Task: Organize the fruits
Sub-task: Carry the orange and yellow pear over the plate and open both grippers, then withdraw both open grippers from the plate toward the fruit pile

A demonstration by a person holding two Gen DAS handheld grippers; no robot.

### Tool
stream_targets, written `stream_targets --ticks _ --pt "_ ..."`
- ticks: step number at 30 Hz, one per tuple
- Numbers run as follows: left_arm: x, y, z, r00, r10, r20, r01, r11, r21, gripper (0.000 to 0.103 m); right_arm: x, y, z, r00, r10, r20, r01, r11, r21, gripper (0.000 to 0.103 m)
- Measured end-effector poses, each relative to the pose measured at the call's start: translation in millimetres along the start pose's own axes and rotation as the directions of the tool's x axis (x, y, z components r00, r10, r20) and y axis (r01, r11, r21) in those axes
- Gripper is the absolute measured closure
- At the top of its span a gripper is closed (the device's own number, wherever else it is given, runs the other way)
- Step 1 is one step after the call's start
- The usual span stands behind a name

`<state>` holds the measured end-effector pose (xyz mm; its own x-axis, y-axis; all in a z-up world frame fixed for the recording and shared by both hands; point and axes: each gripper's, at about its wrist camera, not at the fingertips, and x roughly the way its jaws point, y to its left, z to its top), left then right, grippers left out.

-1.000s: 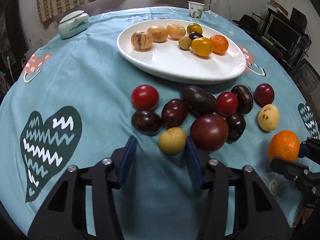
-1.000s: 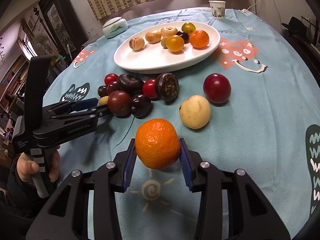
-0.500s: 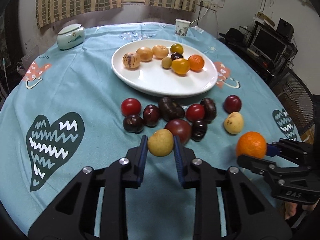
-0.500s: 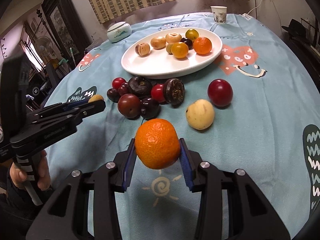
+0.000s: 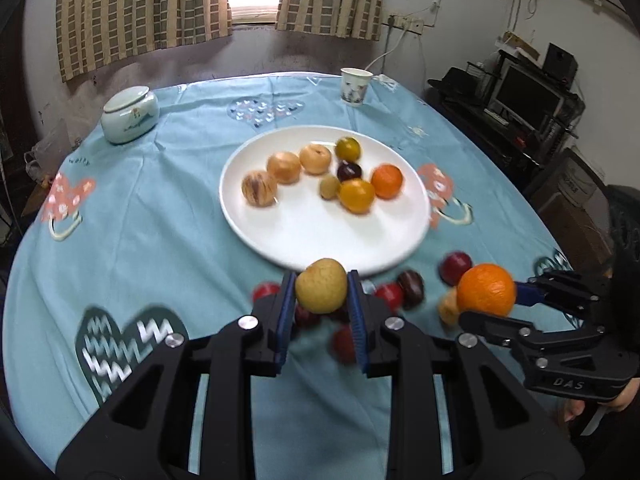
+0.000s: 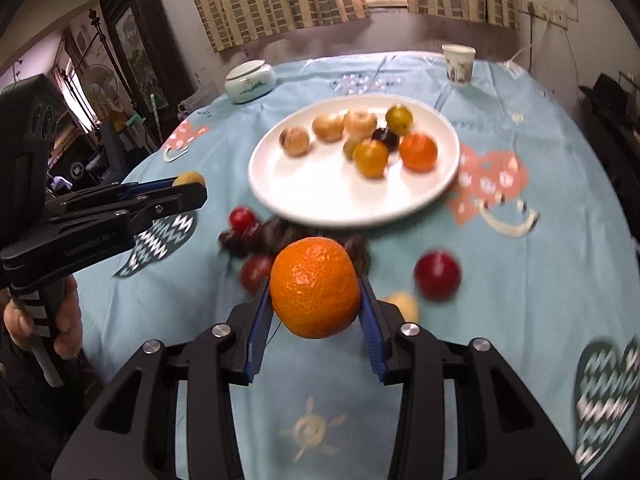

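My left gripper point(image 5: 321, 286) is shut on a small yellow fruit point(image 5: 321, 286), held in the air above the cluster of dark red fruits point(image 5: 400, 292) on the cloth. My right gripper point(image 6: 316, 288) is shut on an orange point(image 6: 316, 288), also lifted off the table; that orange point(image 5: 486, 290) shows at the right of the left wrist view. Beyond both lies the white plate point(image 5: 320, 236) with several yellow, orange and dark fruits along its far half. In the right wrist view the plate point(image 6: 320, 200) sits just past the red fruits point(image 6: 248, 236), and the left gripper point(image 6: 188, 186) reaches in from the left.
A round table under a blue patterned cloth point(image 5: 160, 220) carries a lidded ceramic jar point(image 5: 129, 114) at the back left and a paper cup point(image 5: 355, 86) at the back. A red plum point(image 6: 437, 275) and a yellow fruit point(image 6: 404, 306) lie right of the cluster. Shelves with a monitor point(image 5: 524, 98) stand to the right.
My left gripper closed on the yellow fruit and lifted it off the cloth. My right gripper rose with the orange. Both now look more toward the plate.
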<state>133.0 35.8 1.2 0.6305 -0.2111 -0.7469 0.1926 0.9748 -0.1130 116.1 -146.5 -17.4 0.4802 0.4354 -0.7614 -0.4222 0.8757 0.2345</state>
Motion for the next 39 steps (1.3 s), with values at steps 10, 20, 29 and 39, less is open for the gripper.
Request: stream_targets --ticks 10,20,29,39 --pt "96 4 87 0.994 0.070 -0.086 -0.071 0.997 -0.002 0.077 74 -55 110 0.988 -0.155 0.016 0.155 0.988 -0.001 0.061" --pt "136 9 94 0.988 0.092 -0.121 -0.092 0.996 0.008 0.077 125 -77 139 0.983 -0.182 -0.034 0.182 0.983 -0.005 0.061" --pt "110 15 101 0.995 0.075 -0.063 -0.076 0.997 -0.011 0.040 113 -62 144 0.961 -0.274 0.022 0.275 0.955 -0.112 0.039" --pt "2 16 41 0.994 0.074 0.084 -0.073 0.997 -0.012 0.028 16 -49 86 0.968 -0.237 0.080 0.244 0.965 -0.098 0.036"
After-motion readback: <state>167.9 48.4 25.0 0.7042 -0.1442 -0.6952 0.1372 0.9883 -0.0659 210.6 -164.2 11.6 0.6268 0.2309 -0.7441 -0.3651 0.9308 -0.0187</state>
